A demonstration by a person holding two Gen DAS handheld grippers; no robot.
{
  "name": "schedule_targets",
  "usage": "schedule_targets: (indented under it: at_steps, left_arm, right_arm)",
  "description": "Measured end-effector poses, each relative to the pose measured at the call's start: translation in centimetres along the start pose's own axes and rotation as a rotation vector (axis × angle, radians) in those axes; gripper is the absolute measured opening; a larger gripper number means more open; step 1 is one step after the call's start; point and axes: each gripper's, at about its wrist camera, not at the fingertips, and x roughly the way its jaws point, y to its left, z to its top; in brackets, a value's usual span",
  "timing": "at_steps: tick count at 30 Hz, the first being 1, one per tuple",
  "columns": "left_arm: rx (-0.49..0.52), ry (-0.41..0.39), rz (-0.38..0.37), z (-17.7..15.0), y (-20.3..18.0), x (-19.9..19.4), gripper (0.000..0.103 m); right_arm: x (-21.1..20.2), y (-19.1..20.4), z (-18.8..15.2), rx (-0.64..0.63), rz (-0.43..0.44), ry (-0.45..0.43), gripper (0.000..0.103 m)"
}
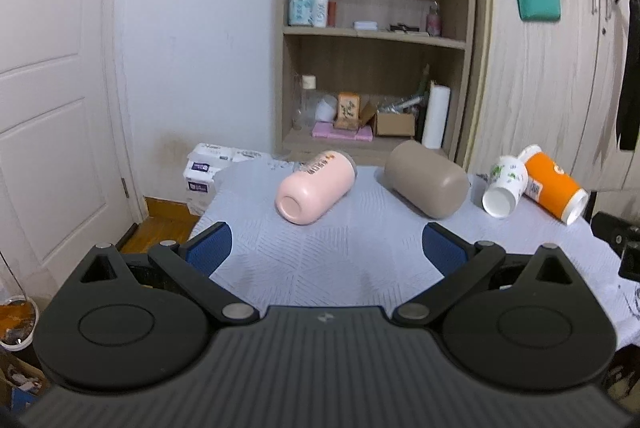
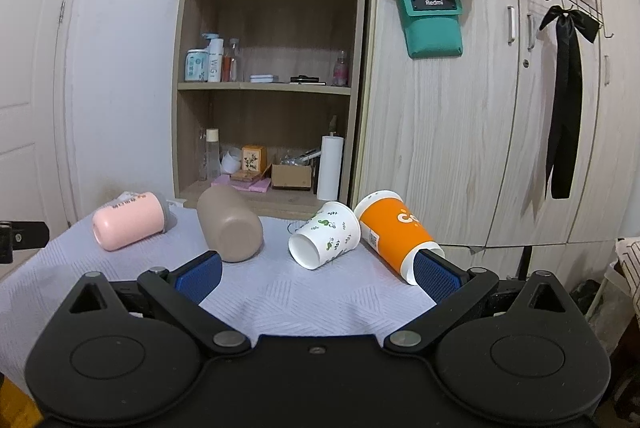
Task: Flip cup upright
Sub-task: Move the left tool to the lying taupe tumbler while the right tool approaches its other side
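Several cups lie on their sides on a table with a pale blue cloth (image 1: 340,260): a pink cup (image 1: 314,188), a taupe cup (image 1: 426,178), a white cup with green leaves (image 1: 504,186) and an orange paper cup (image 1: 554,186). They also show in the right wrist view: pink cup (image 2: 128,220), taupe cup (image 2: 230,224), white cup (image 2: 324,234), orange cup (image 2: 394,234). My left gripper (image 1: 326,248) is open and empty, short of the pink and taupe cups. My right gripper (image 2: 318,274) is open and empty, just in front of the white cup; its right pad (image 2: 434,274) hides the orange cup's near end.
A wooden shelf unit (image 2: 268,88) with bottles, boxes and a paper roll stands behind the table. A wardrobe (image 2: 500,128) is at the right, a white door (image 1: 52,88) at the left. Tissue packs (image 1: 208,168) sit past the table's far left edge.
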Motion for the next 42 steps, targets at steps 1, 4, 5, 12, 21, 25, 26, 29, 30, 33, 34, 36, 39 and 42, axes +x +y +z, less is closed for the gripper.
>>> schedule_targets:
  at_steps: [1, 4, 5, 12, 21, 25, 26, 29, 30, 33, 34, 36, 39, 42]
  left_arm:
    - [0.000, 0.015, -0.003, 0.2, -0.1, 0.3, 0.103]
    - [-0.009, 0.074, -0.022, 1.0, -0.4, 1.7, 0.103]
    - [-0.007, 0.090, -0.029, 1.3, -0.6, 2.1, 0.103]
    - [0.013, 0.136, -0.115, 5.0, -1.9, 5.5, 0.103]
    - [-0.109, 0.260, -0.341, 7.3, -3.1, 12.1, 0.101]
    - [-0.113, 0.324, -0.351, 7.6, -4.1, 15.1, 0.100]
    - [-0.128, 0.336, -0.353, 7.7, -4.1, 15.7, 0.100]
    - [-0.186, 0.371, -0.334, 7.7, -3.9, 17.9, 0.099]
    - [-0.204, 0.382, -0.332, 7.7, -3.9, 18.7, 0.099]
    - [-0.272, 0.413, -0.383, 7.6, -3.7, 20.5, 0.096]
    - [-0.288, 0.424, -0.395, 7.6, -3.6, 20.9, 0.094]
    - [-0.301, 0.430, -0.402, 7.4, -3.7, 21.5, 0.092]
    - [-0.333, 0.432, -0.428, 7.1, -3.8, 22.2, 0.088]
    - [-0.377, 0.450, -0.447, 6.9, -3.7, 23.3, 0.086]
  right_arm:
    - [0.3, -0.1, 0.1, -0.009, 0.008, 0.016, 0.103]
    - [1.1, -0.6, 0.8, -0.032, 0.070, 0.041, 0.103]
    - [1.3, -0.8, 1.0, -0.033, 0.102, 0.041, 0.103]
    - [4.7, -1.3, 3.4, -0.040, 0.303, 0.093, 0.103]
    - [10.7, 1.6, 4.8, -0.174, 0.412, 0.198, 0.103]
    - [13.3, 2.5, 5.2, -0.192, 0.452, 0.224, 0.103]
    - [13.9, 2.6, 5.3, -0.193, 0.464, 0.228, 0.103]
    - [15.8, 2.8, 5.4, -0.192, 0.505, 0.241, 0.103]
    - [16.3, 2.9, 5.3, -0.195, 0.515, 0.244, 0.103]
    - [18.1, 3.3, 5.0, -0.224, 0.524, 0.237, 0.103]
    - [18.8, 3.5, 4.9, -0.231, 0.513, 0.225, 0.103]
    - [20.1, 3.5, 4.7, -0.224, 0.508, 0.225, 0.103]
    - [21.7, 4.2, 4.6, -0.250, 0.503, 0.255, 0.102]
    - [22.7, 4.8, 4.5, -0.282, 0.492, 0.273, 0.099]
